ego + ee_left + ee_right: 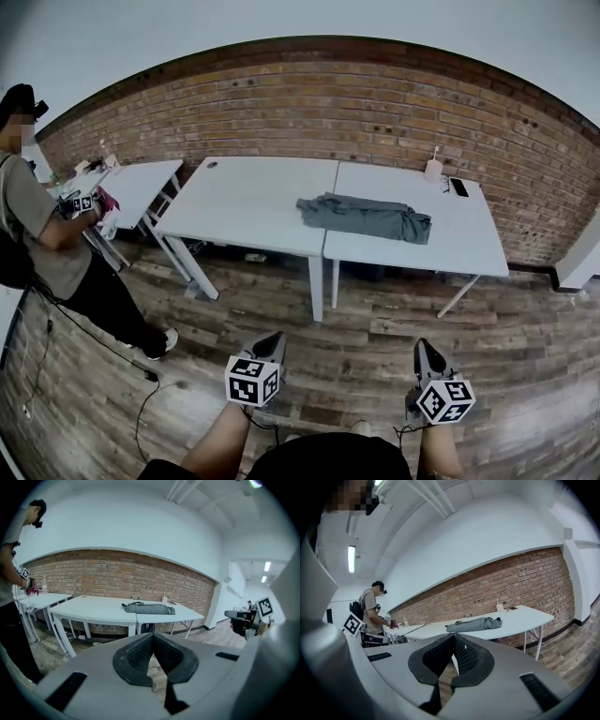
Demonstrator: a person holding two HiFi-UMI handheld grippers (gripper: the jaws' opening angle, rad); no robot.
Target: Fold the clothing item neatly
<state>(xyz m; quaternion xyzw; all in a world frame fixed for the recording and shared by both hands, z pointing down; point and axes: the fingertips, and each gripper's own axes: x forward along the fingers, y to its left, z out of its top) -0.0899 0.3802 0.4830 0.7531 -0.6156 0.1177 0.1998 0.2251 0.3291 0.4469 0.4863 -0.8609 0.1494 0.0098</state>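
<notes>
A grey-green garment (367,217) lies bunched lengthwise across the seam of two white tables (253,202), well ahead of me. It shows small in the left gripper view (148,608) and in the right gripper view (475,625). My left gripper (272,343) hangs low over the wooden floor, shut and holding nothing; in its own view the jaws (153,653) meet. My right gripper (424,351) is beside it, also shut and empty, its pads (454,656) together. Both stand far short of the tables.
A person (52,234) stands at the left by a third white table (141,183), holding marker-cube grippers. A small white bottle (432,169) and a dark phone (458,187) sit on the right table's far side. A brick wall (309,103) runs behind. Cables lie on the floor at left.
</notes>
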